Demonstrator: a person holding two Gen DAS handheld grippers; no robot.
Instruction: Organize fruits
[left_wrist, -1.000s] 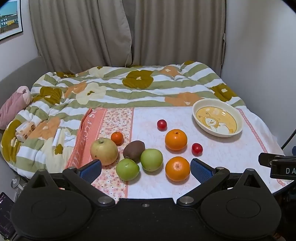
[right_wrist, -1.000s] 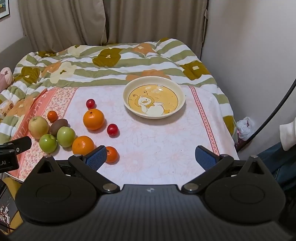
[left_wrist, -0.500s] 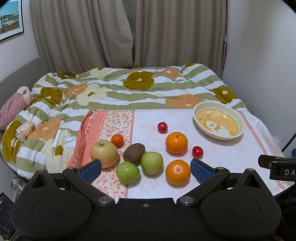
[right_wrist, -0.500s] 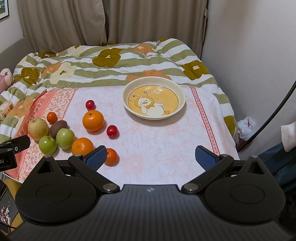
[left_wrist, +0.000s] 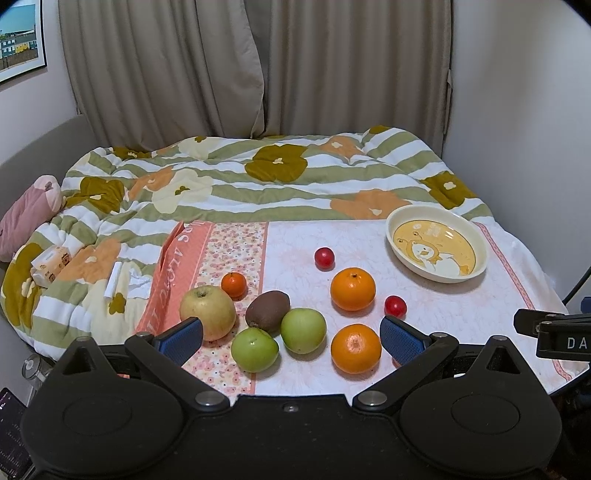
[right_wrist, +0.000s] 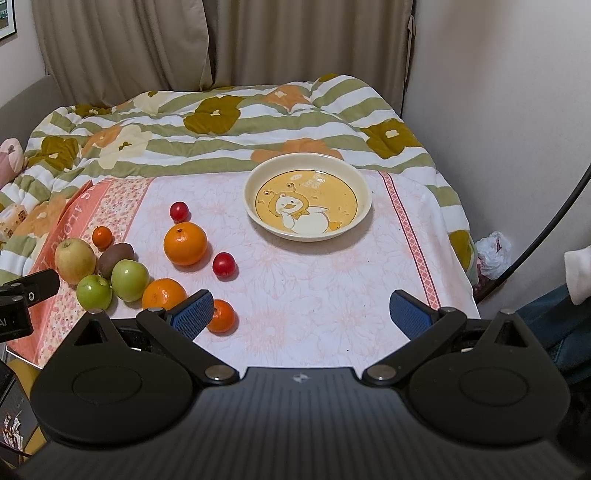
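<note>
— Above the near table edge: left gripper (left_wrist: 291, 338) and right gripper (right_wrist: 301, 309), both spread wide, gripping nothing?
— Yes. Just beyond, on the pink flowered tablecloth (right_wrist: 314, 280): round green apples (left_wrist: 303, 330), oranges (left_wrist: 352, 289). Farther right, empty cream duck-print ceramic bowl (right_wrist: 364, 184).

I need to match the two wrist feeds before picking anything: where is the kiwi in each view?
Left wrist: the kiwi lies low and centre-left, behind the two green apples, right of the yellow apple.
Right wrist: the kiwi sits at the far left, mid-height, partly hidden behind a green apple.
Shared landmark: the cartoon bowl, empty, to the right of all the fruit in both views.
</note>
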